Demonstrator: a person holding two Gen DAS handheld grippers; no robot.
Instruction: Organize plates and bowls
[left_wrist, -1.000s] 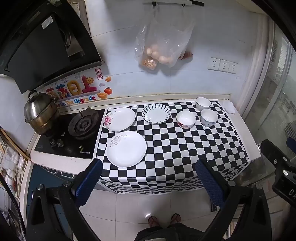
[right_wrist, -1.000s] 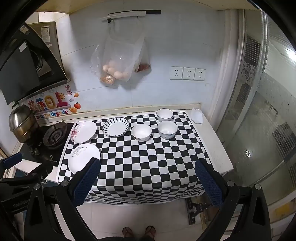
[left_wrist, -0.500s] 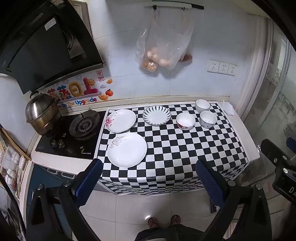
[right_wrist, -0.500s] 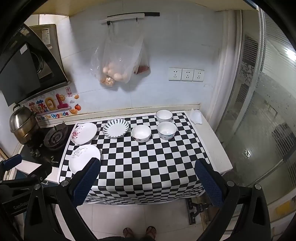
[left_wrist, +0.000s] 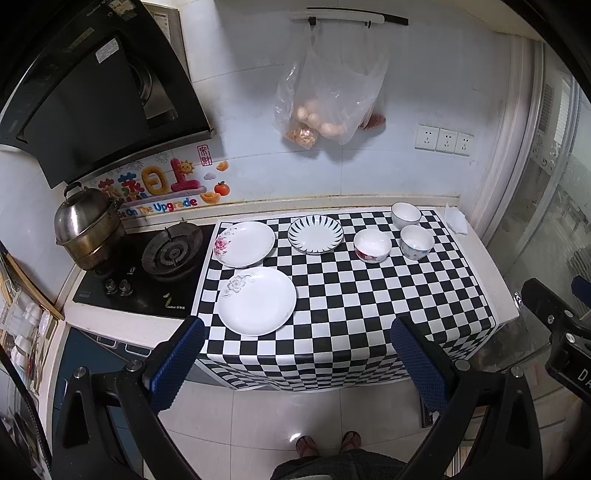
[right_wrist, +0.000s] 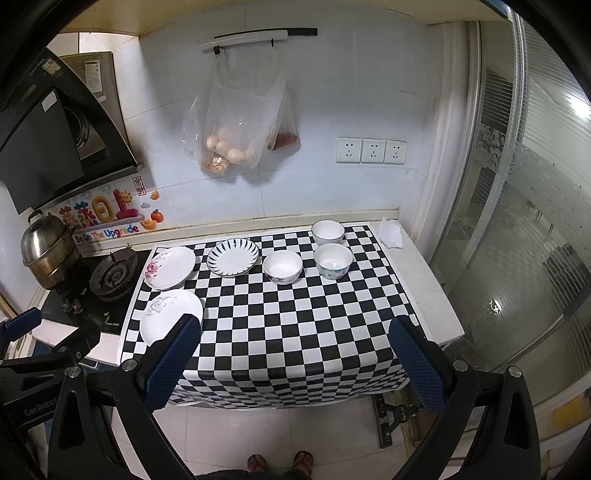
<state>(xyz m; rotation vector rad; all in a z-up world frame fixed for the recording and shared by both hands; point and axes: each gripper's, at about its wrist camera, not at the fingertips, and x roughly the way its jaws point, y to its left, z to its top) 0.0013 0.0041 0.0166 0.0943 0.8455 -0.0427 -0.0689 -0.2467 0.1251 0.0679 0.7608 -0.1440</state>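
Observation:
On the checkered counter lie three plates: a large white plate at the front left, a pink-flower plate behind it, and a blue-striped plate in the middle back. Three bowls stand to the right: a red-patterned bowl, a blue-patterned bowl and a plain white bowl. The same dishes show in the right wrist view, such as the large plate and the striped plate. My left gripper and right gripper are open, empty, held high in front of the counter.
A gas hob and a steel pot sit left of the cloth. A crumpled tissue lies at the back right corner. A plastic bag hangs on the wall. A glass door stands on the right.
Both cameras drifted slightly; the counter and dishes sit a little lower and farther in view. Nothing on the counter moved and both grippers stayed open.

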